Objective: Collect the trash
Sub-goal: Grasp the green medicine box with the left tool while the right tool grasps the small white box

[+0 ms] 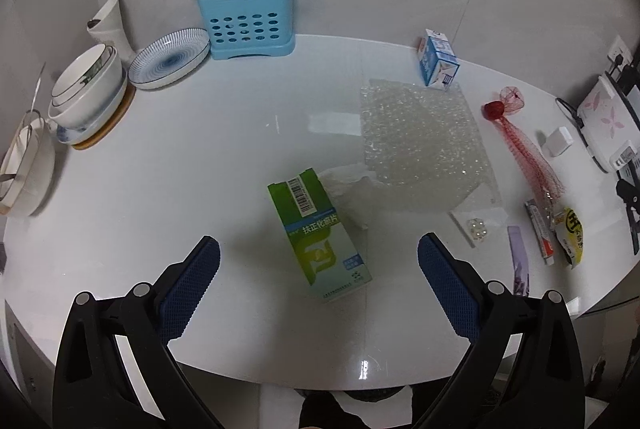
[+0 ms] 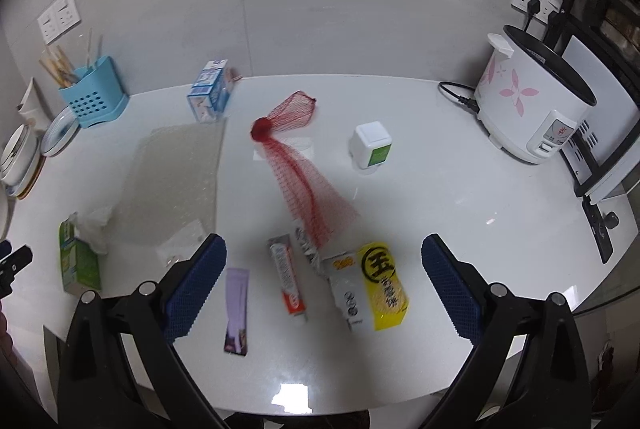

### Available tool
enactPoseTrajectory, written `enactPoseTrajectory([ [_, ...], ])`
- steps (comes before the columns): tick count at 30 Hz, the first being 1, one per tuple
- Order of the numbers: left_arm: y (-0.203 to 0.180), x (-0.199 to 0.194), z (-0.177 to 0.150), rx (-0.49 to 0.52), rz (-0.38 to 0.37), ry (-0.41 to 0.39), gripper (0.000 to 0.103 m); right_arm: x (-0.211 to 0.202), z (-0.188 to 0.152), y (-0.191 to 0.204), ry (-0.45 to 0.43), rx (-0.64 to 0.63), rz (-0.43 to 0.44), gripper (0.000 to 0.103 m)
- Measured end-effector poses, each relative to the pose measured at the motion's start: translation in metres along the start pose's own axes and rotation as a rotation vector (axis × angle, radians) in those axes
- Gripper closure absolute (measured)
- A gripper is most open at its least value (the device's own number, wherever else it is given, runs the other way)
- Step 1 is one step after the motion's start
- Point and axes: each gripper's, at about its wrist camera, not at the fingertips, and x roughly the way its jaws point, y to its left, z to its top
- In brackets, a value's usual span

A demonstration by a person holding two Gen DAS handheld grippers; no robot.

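My left gripper [image 1: 319,255] is open and empty, its fingers on either side of a green and white medicine box [image 1: 318,235] lying on the white table [image 1: 160,189]. A crumpled tissue [image 1: 344,185] and a bubble-wrap sheet [image 1: 420,137] lie behind the box. My right gripper [image 2: 324,255] is open and empty above a toothpaste tube [image 2: 287,279], a yellow snack packet [image 2: 382,285], a silver wrapper [image 2: 344,289] and a purple sachet [image 2: 237,309]. A red mesh net [image 2: 298,165] stretches back from them. A blue milk carton [image 2: 212,95] stands at the back.
A blue cutlery holder [image 1: 252,21], a patterned plate [image 1: 170,59] and stacked bowls [image 1: 86,87] stand at the back left. A white rice cooker [image 2: 532,105] with its cord and a small white cube box [image 2: 370,145] stand at the right. The table's front edge curves close below both grippers.
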Motion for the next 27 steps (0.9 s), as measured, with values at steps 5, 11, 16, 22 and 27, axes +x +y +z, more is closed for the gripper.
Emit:
enactPoseTrajectory([
  [5, -0.003, 0.029, 0.004, -0.054, 0.067, 0.033, 0.006, 0.042, 0.032, -0.017, 0.013, -0.049, 0.006, 0.009],
  [11, -0.011, 0.061, 0.008, -0.137, 0.135, 0.076, 0.007, 0.094, 0.072, -0.052, 0.036, -0.086, 0.044, 0.009],
  [16, -0.013, 0.081, 0.004, -0.182, 0.170, 0.120, 0.007, 0.138, 0.090, -0.074, 0.091, -0.091, 0.058, 0.009],
  [22, -0.009, 0.095, -0.003, -0.229, 0.214, 0.157, 0.007, 0.175, 0.094, -0.074, 0.159, -0.137, 0.076, 0.011],
  [27, -0.006, 0.102, -0.005, -0.260, 0.225, 0.183, 0.010, 0.192, 0.095, -0.066, 0.196, -0.177, 0.068, 0.017],
])
